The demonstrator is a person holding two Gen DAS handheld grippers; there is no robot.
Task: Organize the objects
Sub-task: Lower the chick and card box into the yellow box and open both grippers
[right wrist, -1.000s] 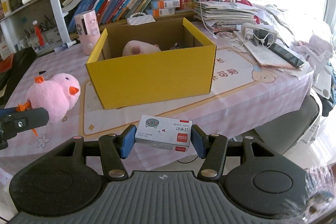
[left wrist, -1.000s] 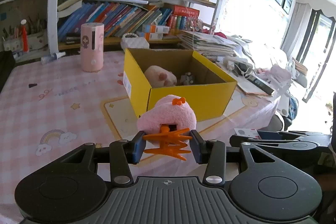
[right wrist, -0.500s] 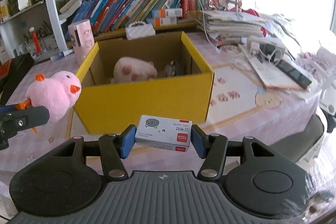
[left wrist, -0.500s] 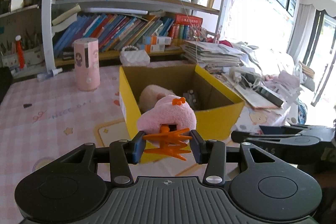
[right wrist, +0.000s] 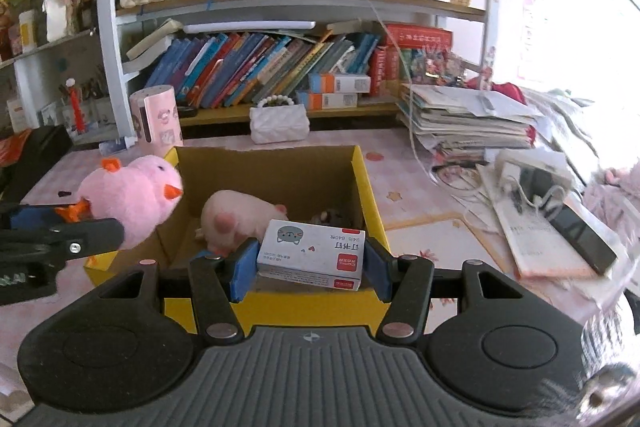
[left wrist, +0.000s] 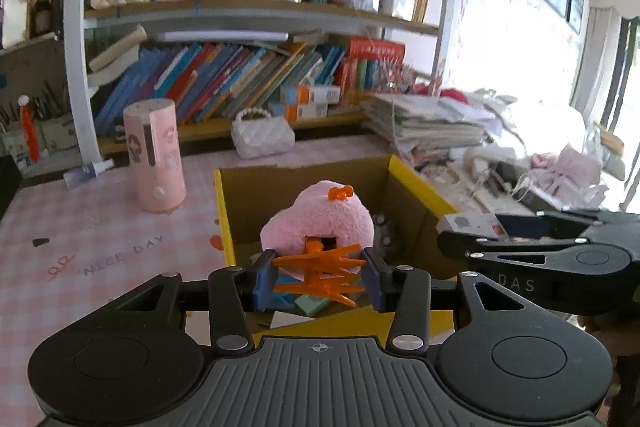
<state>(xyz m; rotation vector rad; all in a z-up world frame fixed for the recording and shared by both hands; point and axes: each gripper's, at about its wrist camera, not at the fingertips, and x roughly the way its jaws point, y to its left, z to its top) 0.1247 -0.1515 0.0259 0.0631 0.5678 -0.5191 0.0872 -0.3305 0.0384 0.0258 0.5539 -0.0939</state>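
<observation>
My left gripper is shut on the orange feet of a pink plush chick and holds it over the near edge of the open yellow cardboard box. The chick also shows in the right wrist view, at the box's left wall. My right gripper is shut on a small white staples box above the box's front wall. Inside the box lie a pale pink plush toy and a small grey object.
A pink cylinder and a white quilted handbag stand on the pink checked tablecloth behind the box. Bookshelves fill the back. Stacked papers, cables and a phone crowd the right side.
Both grippers have moved forward and up to the yellow box with their loads. The chick and the staples box now hang over the box opening.
</observation>
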